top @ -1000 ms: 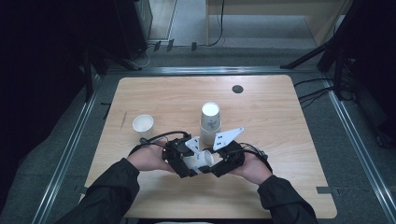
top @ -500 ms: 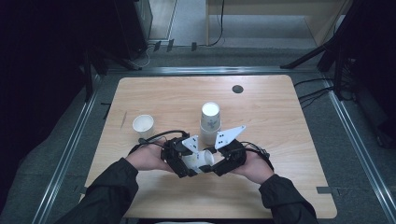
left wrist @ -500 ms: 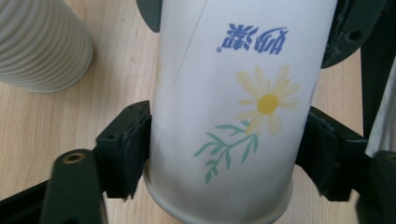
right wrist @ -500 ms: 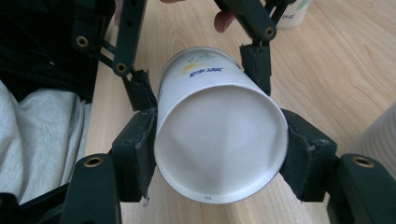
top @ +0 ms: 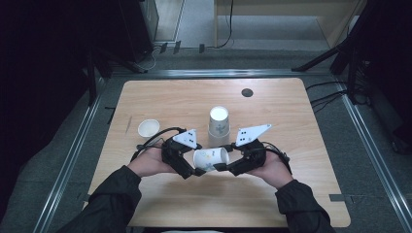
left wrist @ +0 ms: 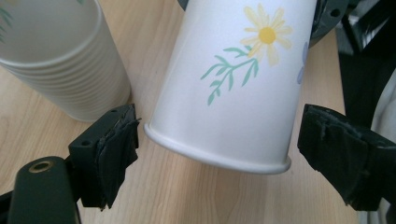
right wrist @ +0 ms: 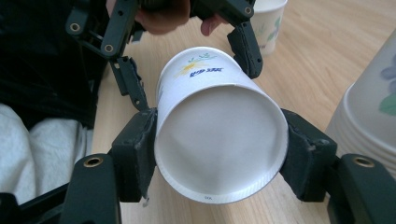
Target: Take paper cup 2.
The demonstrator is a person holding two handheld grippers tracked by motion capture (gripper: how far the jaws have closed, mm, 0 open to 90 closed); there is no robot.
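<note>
In the high view the hands cover much of both grippers, so the jaw gaps are hard to read there; the cup's (top: 210,158) print is too small to make out. In the left gripper view the cup's base end is cut off at the top edge.

The cup lies on its side, lifted just off the table (top: 291,194) at the near middle, betw. the two grippers, just near of the upside-down cup stack (top: 218,126).

Right gripper (right wrist: 219,154) pinches the cup's base end, pads pressed on both sides. Left gripper (left wrist: 215,154) has just been opening: jaws now spread, clear of the cup's rim, which sits betw. them untouched. Vs a second ago, the left no longer grips the cup. A small cup (top: 148,128) stands far left.
</note>
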